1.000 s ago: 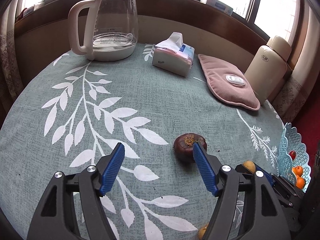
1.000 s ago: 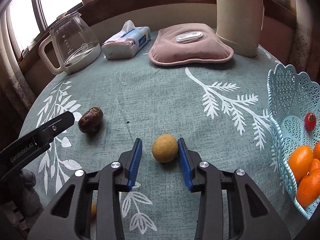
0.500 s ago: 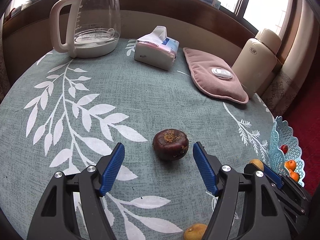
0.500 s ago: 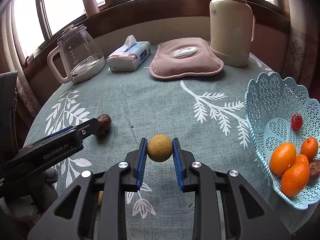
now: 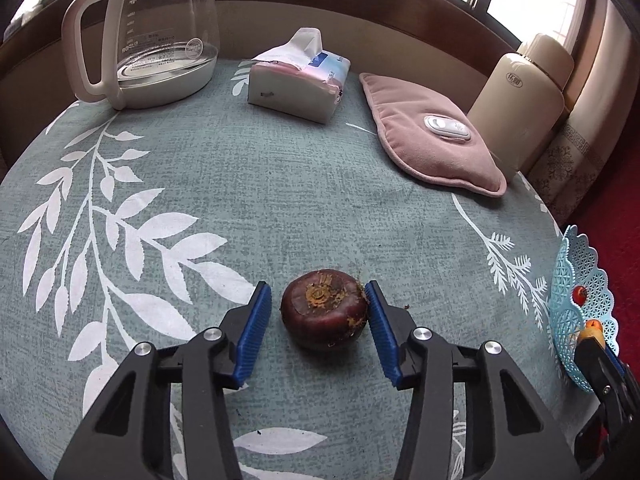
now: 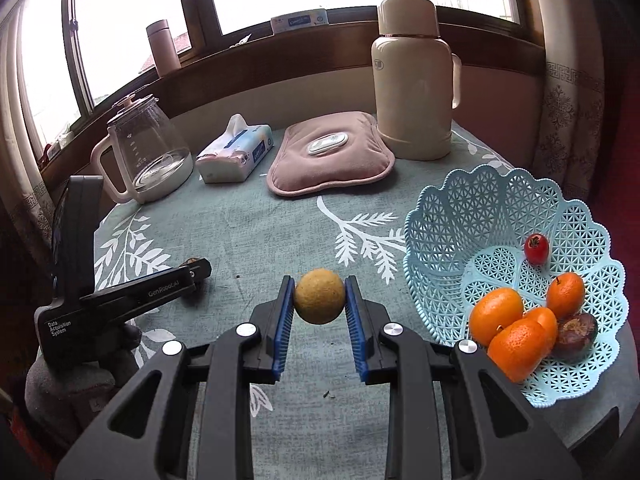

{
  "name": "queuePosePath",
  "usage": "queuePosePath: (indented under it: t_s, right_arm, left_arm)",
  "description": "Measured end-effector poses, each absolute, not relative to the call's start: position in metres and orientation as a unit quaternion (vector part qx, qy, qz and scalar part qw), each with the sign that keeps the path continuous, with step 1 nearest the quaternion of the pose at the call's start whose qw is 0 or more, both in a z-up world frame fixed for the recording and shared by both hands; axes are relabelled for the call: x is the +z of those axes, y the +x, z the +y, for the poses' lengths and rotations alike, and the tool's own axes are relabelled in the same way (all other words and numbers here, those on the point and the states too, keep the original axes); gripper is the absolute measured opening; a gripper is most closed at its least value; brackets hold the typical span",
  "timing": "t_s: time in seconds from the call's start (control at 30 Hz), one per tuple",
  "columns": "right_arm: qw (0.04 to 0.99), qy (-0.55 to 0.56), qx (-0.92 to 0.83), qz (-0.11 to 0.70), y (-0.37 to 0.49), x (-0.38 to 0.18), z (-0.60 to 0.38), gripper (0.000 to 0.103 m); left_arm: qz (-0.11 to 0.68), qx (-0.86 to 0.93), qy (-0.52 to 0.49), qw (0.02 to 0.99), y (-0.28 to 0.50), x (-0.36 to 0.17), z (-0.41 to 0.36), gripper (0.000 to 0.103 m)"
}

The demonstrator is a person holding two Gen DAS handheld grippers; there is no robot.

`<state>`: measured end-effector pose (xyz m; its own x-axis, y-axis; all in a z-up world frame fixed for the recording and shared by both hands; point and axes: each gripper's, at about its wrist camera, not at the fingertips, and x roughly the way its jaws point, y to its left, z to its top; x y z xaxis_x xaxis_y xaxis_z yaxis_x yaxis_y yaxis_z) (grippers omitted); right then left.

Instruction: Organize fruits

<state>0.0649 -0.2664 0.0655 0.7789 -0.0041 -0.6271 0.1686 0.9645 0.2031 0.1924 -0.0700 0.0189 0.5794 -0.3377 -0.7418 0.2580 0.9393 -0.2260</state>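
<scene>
Between my left gripper's (image 5: pixel 316 320) closing, not-yet-touching pads sits the dark fruit (image 5: pixel 324 314), firm-looking, best squeezed at its widest girth, while my right gripper (image 6: pixel 320 300) pinches the yellow fruit (image 6: pixel 320 300).

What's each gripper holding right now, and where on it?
The right gripper clamps the round yellow fruit across its middle. The left gripper holds nothing: its jaws, just closing, flank the dark purple fruit, with a gap at the left pad.

A round table (image 6: pixel 280 216) in a leaf-print cloth is carrying a kettle (image 6: pixel 148 156), tissue pack (image 6: pixel 236 150), pink heat pad (image 6: pixel 328 156) and flask (image 6: pixel 412 80) far off, a basket (image 6: pixel 448 208) right, and a dark fruit (image 5: pixel 324 314) near left.
</scene>
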Motion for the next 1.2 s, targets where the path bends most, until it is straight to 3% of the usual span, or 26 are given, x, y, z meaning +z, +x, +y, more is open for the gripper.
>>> queuePosePath:
  t_s: [0.07, 0.9, 1.03, 1.2]
  right_arm:
    - [0.935, 0.127, -0.053, 0.328, 0.064, 0.065, -0.271, 0.026]
    - [0.925, 0.177, -0.147, 0.303, 0.033, 0.067, -0.346, 0.027]
    - [0.924, 0.187, -0.151, 0.298, 0.03, 0.066, -0.35, 0.044]
    - [0.923, 0.192, -0.169, 0.288, 0.022, 0.067, -0.359, 0.045]
  left_arm:
    - [0.427, -0.175, -0.052, 0.885, 0.191, 0.019, -0.07, 0.043]
    - [0.405, -0.183, -0.043, 0.895, 0.162, 0.033, -0.07, 0.043]
    - [0.405, -0.184, -0.041, 0.895, 0.161, 0.033, -0.07, 0.043]
    - [0.405, -0.185, -0.04, 0.895, 0.16, 0.034, -0.071, 0.043]
